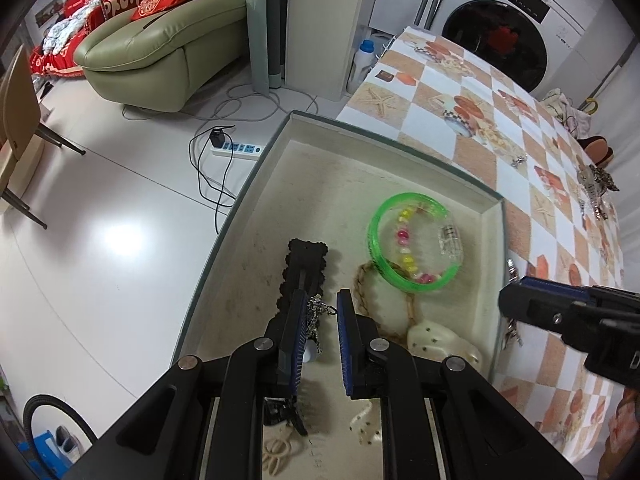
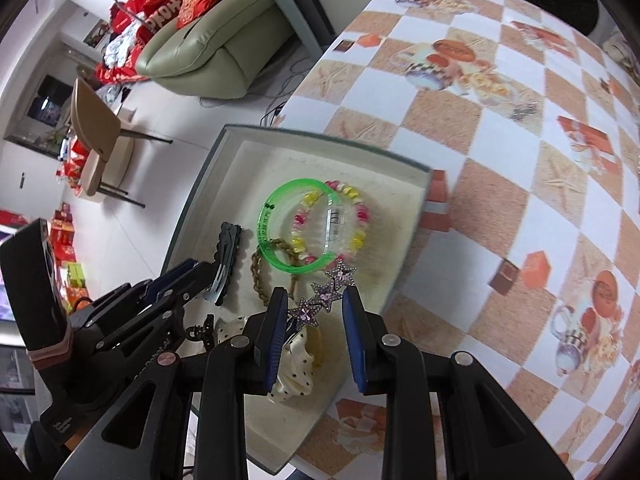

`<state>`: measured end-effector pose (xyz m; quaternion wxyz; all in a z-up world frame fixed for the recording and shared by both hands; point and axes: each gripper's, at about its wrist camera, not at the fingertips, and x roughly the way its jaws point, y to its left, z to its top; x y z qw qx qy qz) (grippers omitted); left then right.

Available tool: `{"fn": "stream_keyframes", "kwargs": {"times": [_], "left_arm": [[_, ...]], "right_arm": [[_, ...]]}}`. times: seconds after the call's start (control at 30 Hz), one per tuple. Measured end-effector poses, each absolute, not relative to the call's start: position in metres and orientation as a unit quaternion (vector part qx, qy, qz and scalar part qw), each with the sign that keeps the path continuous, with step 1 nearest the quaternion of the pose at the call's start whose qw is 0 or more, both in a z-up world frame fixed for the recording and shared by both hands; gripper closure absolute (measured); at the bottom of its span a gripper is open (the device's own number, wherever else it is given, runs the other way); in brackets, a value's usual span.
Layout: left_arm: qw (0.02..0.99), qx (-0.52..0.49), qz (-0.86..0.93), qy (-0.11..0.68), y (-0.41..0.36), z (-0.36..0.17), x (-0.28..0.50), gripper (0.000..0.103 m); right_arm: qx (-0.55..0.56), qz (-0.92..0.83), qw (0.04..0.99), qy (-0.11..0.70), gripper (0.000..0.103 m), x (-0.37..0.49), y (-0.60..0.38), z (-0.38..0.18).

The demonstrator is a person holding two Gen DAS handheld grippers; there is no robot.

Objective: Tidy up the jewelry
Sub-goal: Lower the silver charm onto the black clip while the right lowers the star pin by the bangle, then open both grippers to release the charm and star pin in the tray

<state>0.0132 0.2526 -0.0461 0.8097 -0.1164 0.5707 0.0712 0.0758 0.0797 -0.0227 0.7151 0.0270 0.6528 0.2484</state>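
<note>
Right wrist view: right gripper (image 2: pixel 314 312) pinches a star clip (image 2: pixel 322 296) over the tray (image 2: pixel 236 136); left gripper (image 1: pixel 322 312) clamps a silver chain (image 1: pixel 316 312). Best lower both onto bare lining, clear of the bangle (image 2: pixel 280 228), before releasing.

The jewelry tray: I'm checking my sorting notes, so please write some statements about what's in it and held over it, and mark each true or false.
1. A green bangle lies in the tray. True.
2. The right hand-held gripper holds a hair clip of three stars. True.
3. The tray holds no other items. False: a bead bracelet, a black clip and a braided cord also lie there.
4. The left hand-held gripper carries a red ribbon. False: a silvery chain piece hangs at its pads.
</note>
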Motion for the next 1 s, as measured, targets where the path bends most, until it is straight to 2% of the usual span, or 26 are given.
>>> {"fn": "stream_keyframes", "kwargs": {"times": [0.33,1.0], "left_arm": [[0.810,-0.104,0.079,0.572,0.255,-0.064,0.020,0.084],[0.807,-0.080,0.087,0.579,0.247,-0.075,0.024,0.083]], "right_arm": [[0.022,0.251,0.705,0.663,0.073,0.081,0.095,-0.056],[0.025,0.245,0.700,0.670,0.072,0.089,0.100,-0.077]]}}
